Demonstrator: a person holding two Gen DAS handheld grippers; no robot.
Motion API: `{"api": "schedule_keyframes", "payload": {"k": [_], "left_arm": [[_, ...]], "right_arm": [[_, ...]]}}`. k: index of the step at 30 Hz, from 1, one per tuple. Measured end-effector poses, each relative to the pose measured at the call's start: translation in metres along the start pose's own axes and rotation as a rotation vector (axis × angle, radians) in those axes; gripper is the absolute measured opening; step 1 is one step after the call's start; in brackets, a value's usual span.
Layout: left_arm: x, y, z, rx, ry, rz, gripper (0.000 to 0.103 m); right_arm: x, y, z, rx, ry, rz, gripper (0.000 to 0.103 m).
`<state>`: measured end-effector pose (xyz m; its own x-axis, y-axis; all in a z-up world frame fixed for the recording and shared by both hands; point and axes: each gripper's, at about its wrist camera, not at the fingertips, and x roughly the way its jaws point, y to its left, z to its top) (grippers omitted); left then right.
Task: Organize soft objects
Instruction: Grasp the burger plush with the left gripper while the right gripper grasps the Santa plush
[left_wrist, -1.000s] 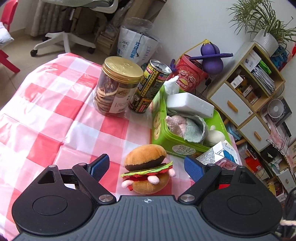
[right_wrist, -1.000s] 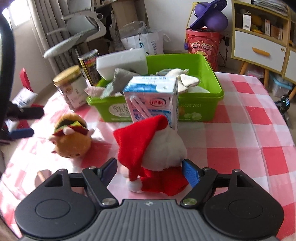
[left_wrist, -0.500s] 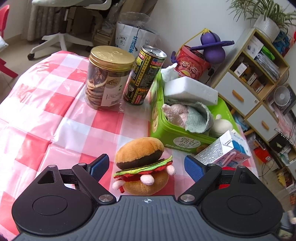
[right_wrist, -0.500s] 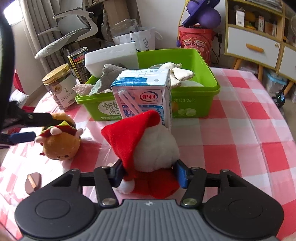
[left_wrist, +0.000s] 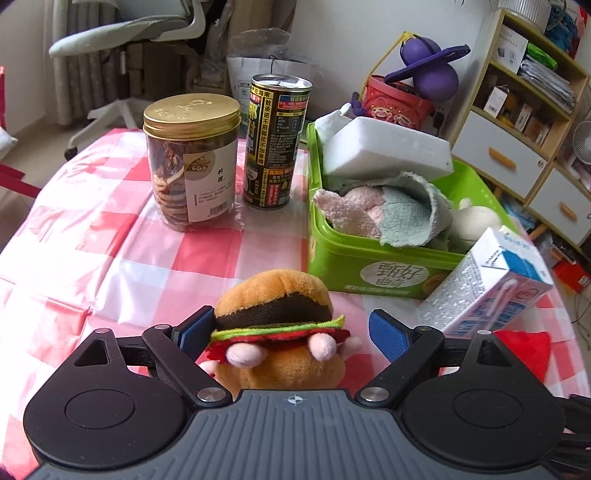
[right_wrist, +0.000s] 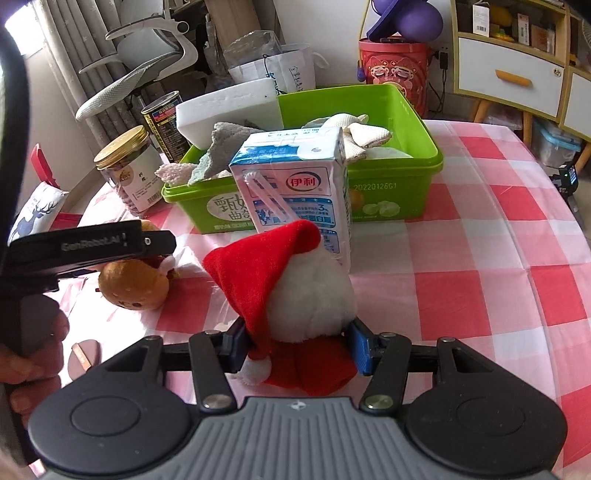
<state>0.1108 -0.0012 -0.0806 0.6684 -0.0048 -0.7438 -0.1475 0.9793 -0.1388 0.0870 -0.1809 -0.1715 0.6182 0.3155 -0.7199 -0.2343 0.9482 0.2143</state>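
Santa plush (right_wrist: 306, 295) sits on the counter (right_wrist: 480, 266) against the milk carton (right_wrist: 295, 195), clamped between the right gripper (right_wrist: 297, 349) pads. Burger plush (left_wrist: 277, 328) lies between the wide-open left gripper (left_wrist: 291, 332) fingers, unpressed. Green bin (left_wrist: 369, 262) holds a white foam block (left_wrist: 388, 149), pink-and-grey cloths (left_wrist: 384, 214), a white toy. Both grippers angle downward.

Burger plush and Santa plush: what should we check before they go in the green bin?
1. Right hand-held gripper squeezing the red-and-white Santa plush: ok.
2. Left hand-held gripper closed on the orange burger plush: not ok, jaws wide.
3. Burger between the left pads: ok.
4. Room in the green plastic bin: ok, right half open.
5. Blue-and-white milk carton out of Santa's way: not ok.
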Motion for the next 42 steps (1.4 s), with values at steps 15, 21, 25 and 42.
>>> {"api": "schedule_keyframes", "payload": {"k": [15,21,25,42], "left_arm": [[-0.019,0.019,0.005,-0.074,-0.005,-0.066,0.069],[-0.033,0.015,0.004,-0.054,-0.011,-0.092,0.069],[-0.043,0.012,0.004,-0.041,-0.022,-0.114,0.069],[-0.073,0.005,0.003,-0.046,-0.051,-0.158,0.069]], "right_arm": [[-0.008,-0.004,0.005,0.053,-0.014,0.031,0.030],[-0.015,-0.002,0.005,0.057,-0.017,0.048,0.030],[-0.024,-0.002,0.006,0.069,-0.028,0.067,0.030],[-0.058,0.001,0.007,0.071,-0.077,0.078,0.030]]}}
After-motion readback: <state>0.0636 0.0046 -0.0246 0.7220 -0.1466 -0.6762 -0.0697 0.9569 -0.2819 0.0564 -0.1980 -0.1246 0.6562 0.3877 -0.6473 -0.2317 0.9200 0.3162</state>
